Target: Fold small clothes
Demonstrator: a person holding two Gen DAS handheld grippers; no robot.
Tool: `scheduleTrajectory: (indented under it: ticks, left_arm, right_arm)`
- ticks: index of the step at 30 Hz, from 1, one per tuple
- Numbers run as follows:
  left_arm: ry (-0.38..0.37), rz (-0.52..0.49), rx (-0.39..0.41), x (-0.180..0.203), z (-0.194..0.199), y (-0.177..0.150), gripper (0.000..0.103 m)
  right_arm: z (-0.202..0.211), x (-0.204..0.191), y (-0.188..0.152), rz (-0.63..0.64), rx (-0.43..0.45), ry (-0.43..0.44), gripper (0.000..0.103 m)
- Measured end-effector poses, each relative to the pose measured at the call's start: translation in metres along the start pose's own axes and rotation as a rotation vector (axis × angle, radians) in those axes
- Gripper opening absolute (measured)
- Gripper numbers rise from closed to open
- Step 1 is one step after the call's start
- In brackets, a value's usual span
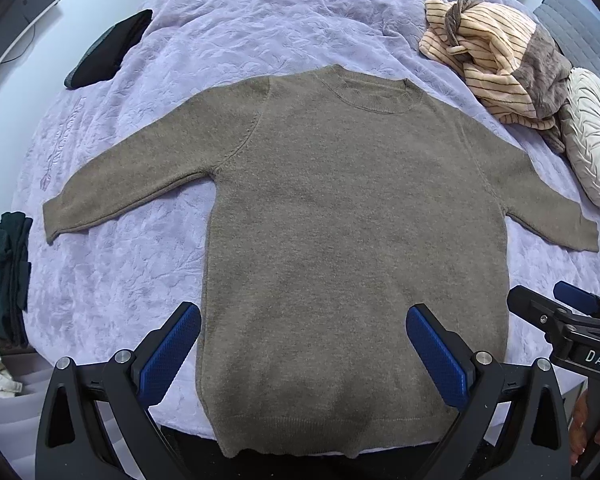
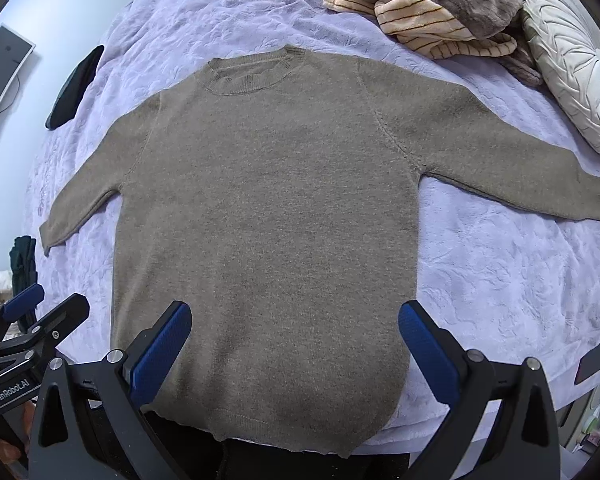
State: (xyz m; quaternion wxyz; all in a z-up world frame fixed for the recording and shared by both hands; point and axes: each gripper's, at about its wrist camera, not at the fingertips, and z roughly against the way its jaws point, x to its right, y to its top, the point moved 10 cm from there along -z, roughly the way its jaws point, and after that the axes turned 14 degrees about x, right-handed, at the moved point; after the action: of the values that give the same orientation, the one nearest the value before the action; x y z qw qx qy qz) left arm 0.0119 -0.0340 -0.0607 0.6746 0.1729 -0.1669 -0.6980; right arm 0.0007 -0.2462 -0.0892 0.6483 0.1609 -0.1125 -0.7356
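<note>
A small taupe knit sweater [image 1: 340,216] lies flat and face up on a lilac bedspread [image 1: 132,264], both sleeves spread out, neck at the far side, hem hanging a little over the near edge. It also shows in the right wrist view [image 2: 268,216]. My left gripper [image 1: 303,344] is open and empty, held above the sweater's lower left part. My right gripper [image 2: 295,342] is open and empty above the lower right part; it also shows in the left wrist view [image 1: 560,312].
A crumpled striped peach and grey garment [image 1: 496,64] lies at the far right, beside a round white pleated cushion [image 1: 592,140]. A dark folded garment [image 1: 108,50] lies far left. Dark green clothes [image 1: 10,276] hang at the left edge. A dark flat object [image 2: 596,356] lies near right.
</note>
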Motion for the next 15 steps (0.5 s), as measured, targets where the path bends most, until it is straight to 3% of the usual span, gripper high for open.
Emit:
scheduleTrajectory:
  ticks: [15]
  left_arm:
    - [0.019, -0.011, -0.009, 0.010, 0.001, 0.004, 0.103]
  right_arm:
    - [-0.007, 0.016, 0.000, -0.022, -0.015, -0.013, 0.103]
